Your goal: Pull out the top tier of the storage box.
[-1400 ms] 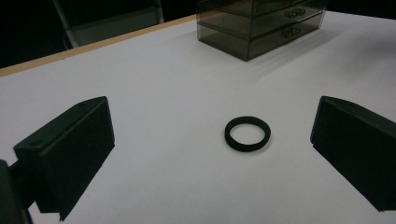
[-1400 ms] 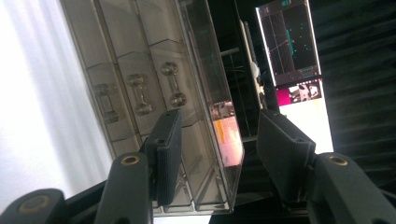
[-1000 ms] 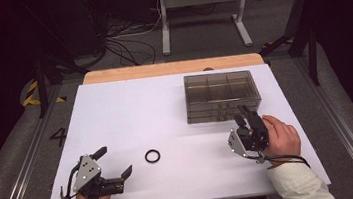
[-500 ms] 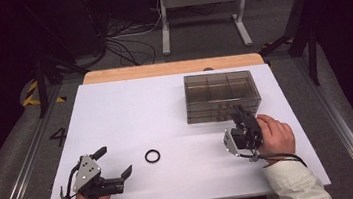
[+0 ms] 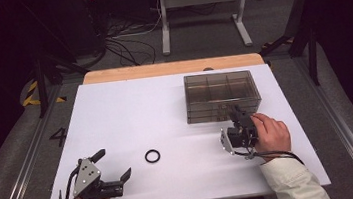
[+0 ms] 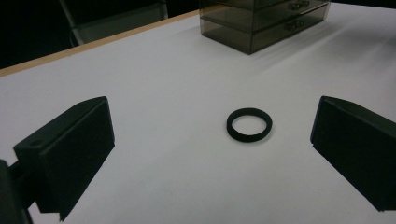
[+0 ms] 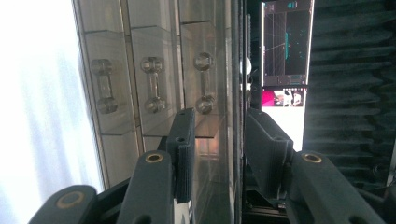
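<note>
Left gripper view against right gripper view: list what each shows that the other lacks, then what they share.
Left gripper view: the black ring lying flat on the white table, between wide-open jaws. Right gripper view: three drawer handles close up, a lit screen behind, and jaws with a narrower gap. Shared: the smoky clear drawer box, distant in the left view, close in the right.

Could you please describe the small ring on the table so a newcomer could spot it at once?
On the white table, look near the front edge, between the left gripper and the right gripper. The black ring lies flat there, alone, apart from the smoky drawer box.
</note>
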Demonstrator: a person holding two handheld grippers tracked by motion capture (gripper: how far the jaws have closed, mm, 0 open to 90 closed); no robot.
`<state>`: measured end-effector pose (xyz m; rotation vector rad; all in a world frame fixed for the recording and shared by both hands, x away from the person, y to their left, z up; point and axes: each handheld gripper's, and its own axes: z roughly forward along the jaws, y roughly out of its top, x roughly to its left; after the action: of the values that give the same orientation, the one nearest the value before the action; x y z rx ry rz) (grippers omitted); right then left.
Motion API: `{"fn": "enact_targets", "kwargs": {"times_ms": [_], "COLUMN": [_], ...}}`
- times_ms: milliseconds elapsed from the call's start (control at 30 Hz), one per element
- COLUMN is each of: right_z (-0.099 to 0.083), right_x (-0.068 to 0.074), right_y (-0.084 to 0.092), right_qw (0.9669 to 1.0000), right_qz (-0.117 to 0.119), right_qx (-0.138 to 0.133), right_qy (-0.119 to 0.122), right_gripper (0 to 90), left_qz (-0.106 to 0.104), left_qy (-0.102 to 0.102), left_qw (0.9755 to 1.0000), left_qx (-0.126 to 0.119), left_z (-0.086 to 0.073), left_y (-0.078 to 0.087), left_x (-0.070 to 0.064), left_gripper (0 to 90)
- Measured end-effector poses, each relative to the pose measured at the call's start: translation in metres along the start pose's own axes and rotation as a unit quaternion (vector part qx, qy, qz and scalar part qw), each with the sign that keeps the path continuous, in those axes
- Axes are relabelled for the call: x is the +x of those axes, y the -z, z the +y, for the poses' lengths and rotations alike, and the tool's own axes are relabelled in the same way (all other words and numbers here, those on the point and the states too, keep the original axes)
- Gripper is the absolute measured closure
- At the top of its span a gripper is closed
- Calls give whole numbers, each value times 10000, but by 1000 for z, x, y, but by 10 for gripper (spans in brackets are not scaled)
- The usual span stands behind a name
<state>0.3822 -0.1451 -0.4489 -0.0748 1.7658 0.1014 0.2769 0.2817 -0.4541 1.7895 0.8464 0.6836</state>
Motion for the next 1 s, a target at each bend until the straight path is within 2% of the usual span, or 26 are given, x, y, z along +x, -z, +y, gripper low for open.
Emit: {"fn": "enact_targets", "kwargs": {"times_ms": [233,333,767,1000], "right_z": [2,3,6,7], "right_x": [4,5,7,8], "right_y": [-7,-9,-16,-18], "right_qw": [10000,10000,9998,9998], "right_qz": [9,-38,-108,-72], "right_qx": [46,14,17,63], "right_qy": [5,85,153,159], "right_gripper": [679,691,746,774], "left_qz": [65,78,85,77], "left_qy": [66,87,94,81], "left_qw": [10000,9999,9999,9999], "left_qx": [-13,-11,-6,-5], "left_z": [-2,-3,-3,-3], "left_y": [5,6,7,6], "left_x": [1,1,1,1], "left_gripper": [4,4,4,4]}}
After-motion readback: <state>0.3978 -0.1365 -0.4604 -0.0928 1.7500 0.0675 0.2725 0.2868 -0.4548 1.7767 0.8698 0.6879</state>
